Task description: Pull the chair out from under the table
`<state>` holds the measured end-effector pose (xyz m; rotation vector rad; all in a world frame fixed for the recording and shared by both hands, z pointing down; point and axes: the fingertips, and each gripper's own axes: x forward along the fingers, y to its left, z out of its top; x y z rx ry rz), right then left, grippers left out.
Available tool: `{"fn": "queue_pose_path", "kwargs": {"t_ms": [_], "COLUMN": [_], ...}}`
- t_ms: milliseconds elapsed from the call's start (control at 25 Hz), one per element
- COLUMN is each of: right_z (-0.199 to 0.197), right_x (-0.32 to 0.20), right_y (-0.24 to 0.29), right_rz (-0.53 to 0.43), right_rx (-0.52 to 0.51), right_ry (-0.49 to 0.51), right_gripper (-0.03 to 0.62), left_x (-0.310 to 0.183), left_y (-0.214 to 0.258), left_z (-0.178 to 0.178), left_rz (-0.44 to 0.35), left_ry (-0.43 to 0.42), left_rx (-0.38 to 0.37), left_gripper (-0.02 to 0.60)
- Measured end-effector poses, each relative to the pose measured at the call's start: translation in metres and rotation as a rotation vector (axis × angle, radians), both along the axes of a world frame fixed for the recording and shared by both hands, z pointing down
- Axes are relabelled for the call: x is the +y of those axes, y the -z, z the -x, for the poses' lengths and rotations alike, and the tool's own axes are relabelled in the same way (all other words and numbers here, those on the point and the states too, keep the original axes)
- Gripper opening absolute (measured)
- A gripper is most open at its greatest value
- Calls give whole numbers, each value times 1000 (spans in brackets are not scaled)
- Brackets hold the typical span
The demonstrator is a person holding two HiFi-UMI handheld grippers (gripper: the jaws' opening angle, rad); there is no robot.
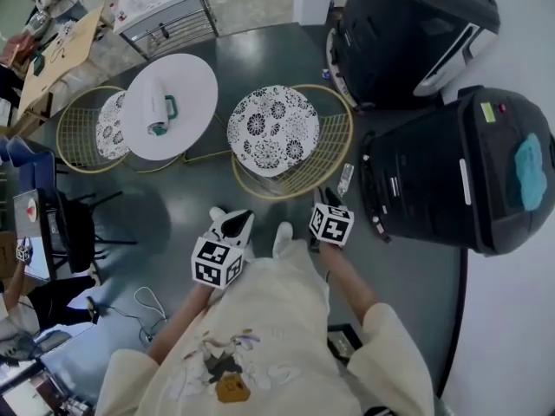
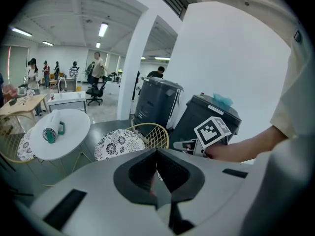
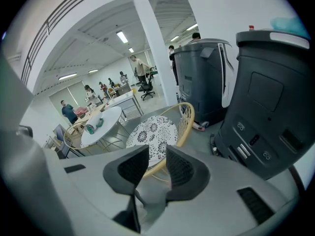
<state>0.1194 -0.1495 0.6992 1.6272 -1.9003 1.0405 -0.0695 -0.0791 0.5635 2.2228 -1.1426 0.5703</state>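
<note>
The chair has a black-and-white floral cushion (image 1: 273, 130) and a gold wire back (image 1: 323, 161). It stands on the floor just right of the round white table (image 1: 186, 81), with its seat outside the tabletop. My right gripper (image 1: 327, 199) hovers close behind the wire back, apart from it. Its jaws are open, and only the chair's rim (image 3: 173, 140) shows beyond the gap (image 3: 157, 150). My left gripper (image 1: 234, 224) hangs near the chair's front left with its jaws shut and empty (image 2: 157, 151). The cushion (image 2: 118, 142) and table (image 2: 66, 127) lie ahead of it.
Two large dark bins (image 1: 408, 33) (image 1: 460, 176) stand close on the right. A second wire chair (image 1: 87, 128) sits tucked under the table's left side. A white jug with a teal handle (image 1: 159, 107) rests on the tabletop. A small bottle (image 1: 345, 178) lies by the chair. People stand far off.
</note>
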Motion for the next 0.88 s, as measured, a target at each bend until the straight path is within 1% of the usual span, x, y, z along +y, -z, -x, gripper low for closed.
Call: {"fn": "queue_pose_path", "kwargs": {"t_ms": [200,320,480,600,680,880], "right_z": [-11,-17,-26,-32,-32,-36], "right_x": [4,-9,-25,-35,-38,-41], "right_y": [-27,-44,-64,-70,-74,-82], "right_rz": [93,111,125,126,144,165], "right_rx": [11,-13,-96,-109,-113,-109], "right_ry": [-12,-36,-122,-155,-170,-213], "right_gripper": [92,92,92,92,92,91], "left_x": [-1,-7,-1,6,6,5], "left_y": [-10,-11,-17,-19,-20,-18], "left_z": [-12,-19,-26,-32,-33,-30], "left_rz": [24,25,65,78,77,66], "left_ry": [-9,-11,-20,-56,-72,-77], "left_rx": [-7,-3,-5,-17,-30,-46], "left_gripper": [2,2,2,2,2,2]}}
